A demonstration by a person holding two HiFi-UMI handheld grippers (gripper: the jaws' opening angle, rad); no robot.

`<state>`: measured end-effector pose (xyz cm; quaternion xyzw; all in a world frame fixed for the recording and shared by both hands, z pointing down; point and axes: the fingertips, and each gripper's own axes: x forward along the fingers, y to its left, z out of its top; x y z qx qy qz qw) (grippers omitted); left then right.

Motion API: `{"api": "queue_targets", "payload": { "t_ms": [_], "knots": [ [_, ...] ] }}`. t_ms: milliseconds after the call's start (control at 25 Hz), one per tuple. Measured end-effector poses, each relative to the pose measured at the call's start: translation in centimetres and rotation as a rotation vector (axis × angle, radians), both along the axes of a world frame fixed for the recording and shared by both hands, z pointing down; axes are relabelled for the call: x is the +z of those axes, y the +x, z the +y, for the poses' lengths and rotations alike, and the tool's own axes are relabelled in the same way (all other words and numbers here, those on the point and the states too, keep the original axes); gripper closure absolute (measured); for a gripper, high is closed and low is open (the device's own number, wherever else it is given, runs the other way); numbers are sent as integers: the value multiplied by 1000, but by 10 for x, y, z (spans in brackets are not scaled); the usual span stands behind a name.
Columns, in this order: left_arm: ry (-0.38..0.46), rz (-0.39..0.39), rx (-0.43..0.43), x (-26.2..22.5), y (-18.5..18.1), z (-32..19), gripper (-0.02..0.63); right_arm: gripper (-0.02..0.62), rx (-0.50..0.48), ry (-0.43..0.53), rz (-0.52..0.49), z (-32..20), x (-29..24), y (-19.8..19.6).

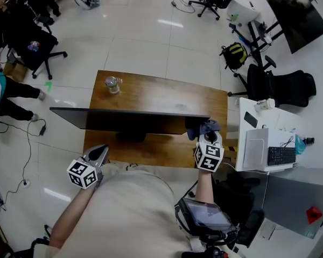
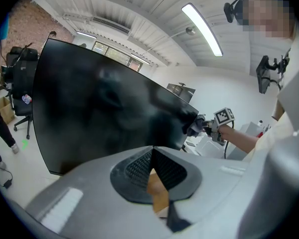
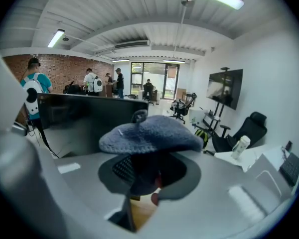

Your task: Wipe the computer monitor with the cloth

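Note:
The black monitor stands on the wooden desk, seen from above; its dark screen fills the left gripper view. A blue-grey cloth is pressed at the monitor's right end, with my right gripper shut on it. In the right gripper view the cloth bulges over the jaws, with the monitor to the left behind it. My left gripper hangs at the desk's front left, below the screen, shut with nothing in it.
A glass jar stands at the desk's far left. A white side table with a laptop and keyboard adjoins on the right. Black office chairs and a wall screen are behind. A person stands at the left.

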<state>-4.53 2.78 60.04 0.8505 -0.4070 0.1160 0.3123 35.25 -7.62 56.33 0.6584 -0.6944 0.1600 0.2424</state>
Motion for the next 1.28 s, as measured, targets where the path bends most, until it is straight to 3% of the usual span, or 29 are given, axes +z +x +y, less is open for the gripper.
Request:
{"api": "queue_targets", "payload": {
  "t_ms": [1280],
  "knots": [
    [-29, -17, -113, 5, -29, -5, 611, 514, 31, -273, -74, 22, 177, 3]
  ]
}}
